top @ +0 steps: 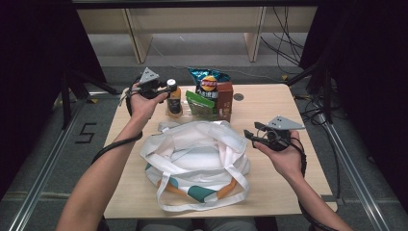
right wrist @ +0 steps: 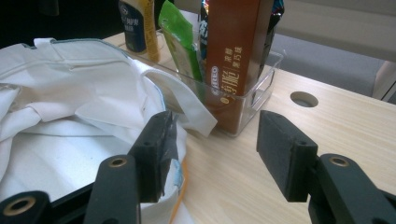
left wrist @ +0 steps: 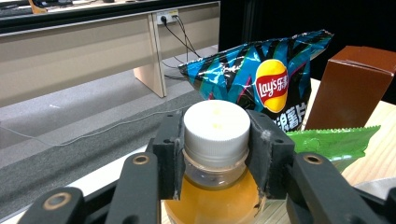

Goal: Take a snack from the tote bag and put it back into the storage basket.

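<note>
An orange drink bottle with a white cap stands at the left end of a clear plastic bin at the table's back. My left gripper is shut on the bottle's neck just under the cap, its pads pressing both sides. A blue chip bag, a green packet and a brown carton stand in the same bin. A white tote bag lies open in the table's middle. My right gripper hovers open at the bag's right rim, one finger over the cloth.
The wooden table has a round hole behind the bin. Bare tabletop lies right of the bag. Beyond the table are a grey floor, trailing cables and a pale bench. Dark curtains flank both sides.
</note>
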